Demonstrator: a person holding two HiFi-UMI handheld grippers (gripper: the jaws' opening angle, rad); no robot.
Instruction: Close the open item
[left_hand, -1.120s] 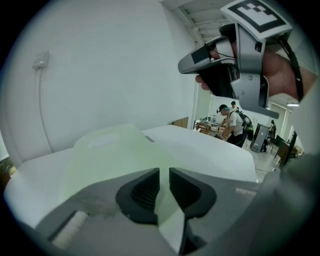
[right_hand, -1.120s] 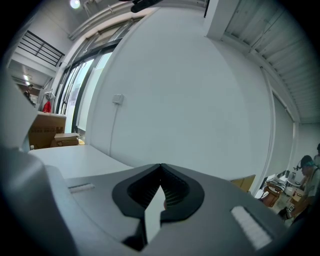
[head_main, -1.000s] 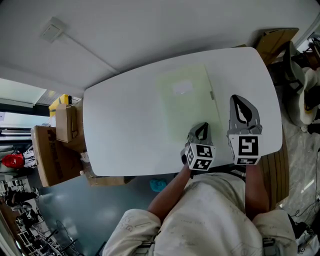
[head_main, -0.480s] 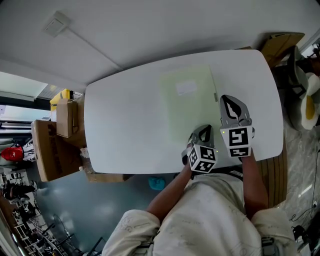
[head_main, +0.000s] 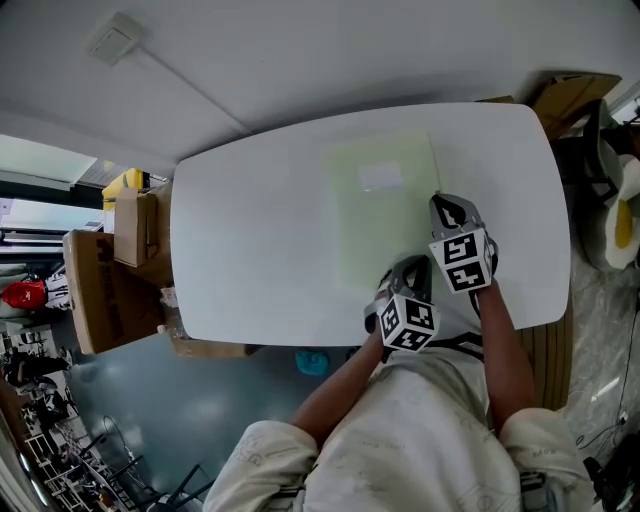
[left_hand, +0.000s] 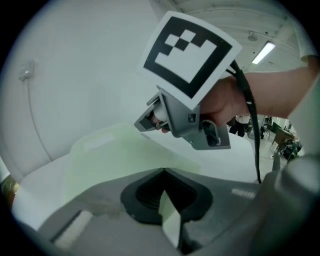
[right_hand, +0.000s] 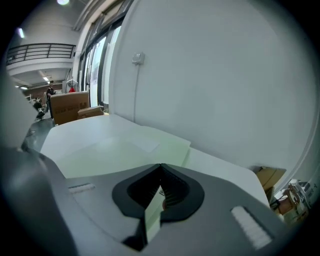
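Note:
A pale green folder (head_main: 375, 215) with a white label (head_main: 380, 177) lies flat on the white table (head_main: 250, 230). My left gripper (head_main: 405, 265) sits at the folder's near right corner. Its jaws are closed (left_hand: 164, 172), and a sliver of the pale green sheet shows between them. My right gripper (head_main: 447, 203) hangs low over the folder's right edge, jaws together (right_hand: 161, 167) with nothing gripped. In the left gripper view the right gripper (left_hand: 150, 117) hovers just past the folder (left_hand: 110, 155). In the right gripper view the folder (right_hand: 125, 150) stretches ahead.
Cardboard boxes (head_main: 135, 235) stand off the table's left end. A brown box (head_main: 575, 90) and a chair (head_main: 605, 190) are at the right end. The wall with a cable duct (head_main: 180, 90) runs behind the table. My lap is at the near edge.
My right gripper has come down and moved left, from beside the table's right part to the folder's right edge. My left gripper has stayed at the folder's near corner.

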